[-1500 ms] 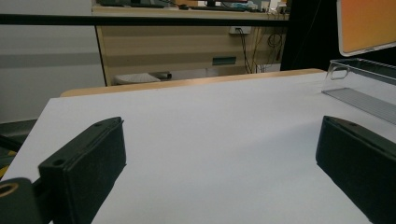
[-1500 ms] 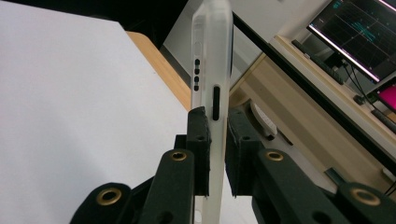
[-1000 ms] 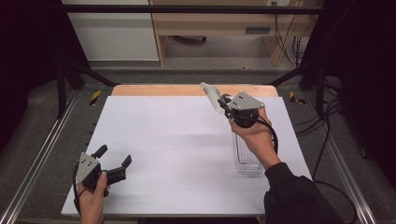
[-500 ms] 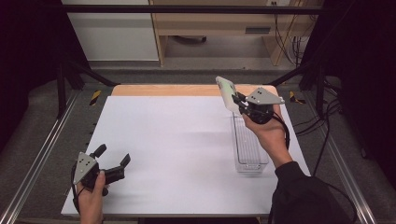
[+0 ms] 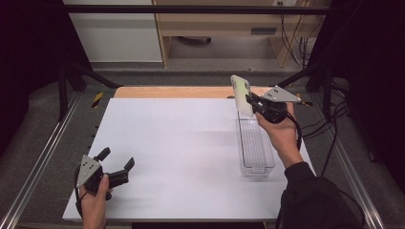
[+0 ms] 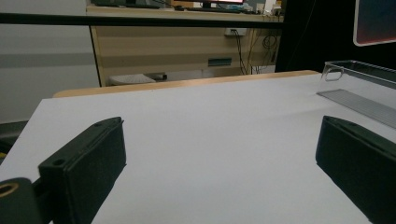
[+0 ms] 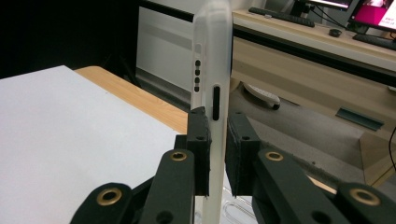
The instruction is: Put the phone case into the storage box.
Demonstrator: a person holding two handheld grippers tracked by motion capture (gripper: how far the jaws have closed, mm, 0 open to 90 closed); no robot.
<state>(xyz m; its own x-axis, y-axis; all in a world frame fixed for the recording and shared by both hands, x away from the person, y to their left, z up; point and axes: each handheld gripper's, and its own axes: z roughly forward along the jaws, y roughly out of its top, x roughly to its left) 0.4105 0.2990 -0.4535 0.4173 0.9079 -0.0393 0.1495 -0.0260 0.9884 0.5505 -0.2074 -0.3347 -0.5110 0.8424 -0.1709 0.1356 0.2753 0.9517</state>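
A phone in a pale translucent case (image 5: 241, 94) (image 7: 212, 60) stands upright on its edge, and my right gripper (image 5: 250, 101) (image 7: 217, 149) is shut on its lower part. It hangs above the far end of a long clear plastic bin (image 5: 255, 148) (image 6: 359, 86) at the right of the white sheet (image 5: 181, 143). The phone's screen corner (image 6: 376, 21) shows at the top right of the left gripper view. My left gripper (image 5: 116, 159) (image 6: 219, 172) rests low at the sheet's near left corner, open, with nothing between its jaws.
A wooden table edge (image 5: 172, 91) runs behind the white sheet. Metal rails (image 5: 43, 162) flank the table on both sides. A desk (image 5: 224, 24) and cables (image 5: 296, 43) stand beyond the far edge.
My right gripper has carried the phone to the right, from over the sheet to above the far end of the clear bin. The left gripper has stayed put.
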